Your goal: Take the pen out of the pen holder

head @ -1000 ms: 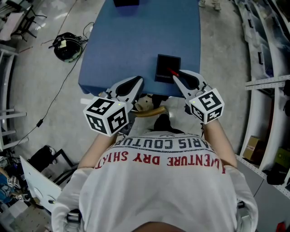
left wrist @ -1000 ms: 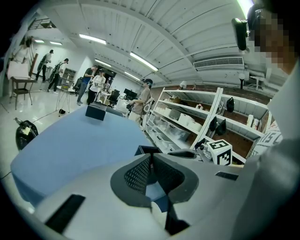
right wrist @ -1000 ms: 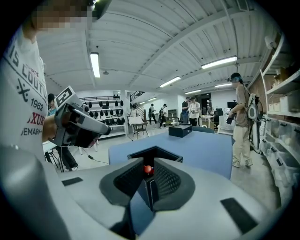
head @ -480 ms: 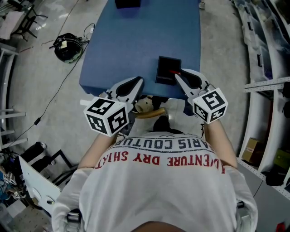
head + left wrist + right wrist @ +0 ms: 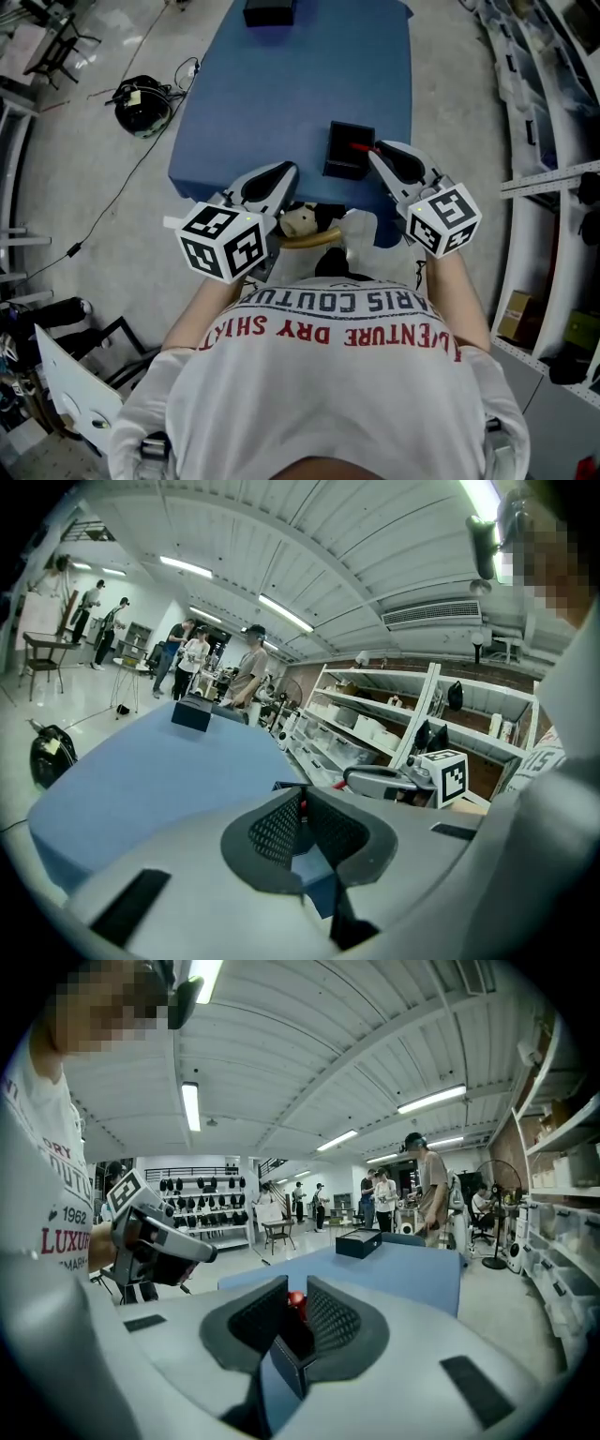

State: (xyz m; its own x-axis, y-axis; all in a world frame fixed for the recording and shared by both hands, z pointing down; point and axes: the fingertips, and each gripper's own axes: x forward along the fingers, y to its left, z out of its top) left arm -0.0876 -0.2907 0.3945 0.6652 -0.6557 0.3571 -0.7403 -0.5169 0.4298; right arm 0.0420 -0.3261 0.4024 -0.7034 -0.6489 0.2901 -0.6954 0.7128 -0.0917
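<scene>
Right gripper view, centre: right gripper (image 5: 296, 1309) jaws pinch the red pen (image 5: 294, 1297) by its tip. Left gripper (image 5: 300, 801) jaws are together, empty. The shallow grip risks slip, and an oblique pull may topple the pen holder (image 5: 343, 157).

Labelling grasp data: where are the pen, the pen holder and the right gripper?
pen (image 5: 358, 147): head view, red exposed end.
pen holder (image 5: 339, 161): head view, black body.
right gripper (image 5: 374, 151): head view, between fingertips.

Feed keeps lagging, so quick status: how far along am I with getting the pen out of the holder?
Done: the right tongs are at the holder and look closed on the pen at its red top. In hand: the pull, since the pen still stands in the holder. Remaining: lift it clear. The left tongs are shut, empty, by the table edge.
</scene>
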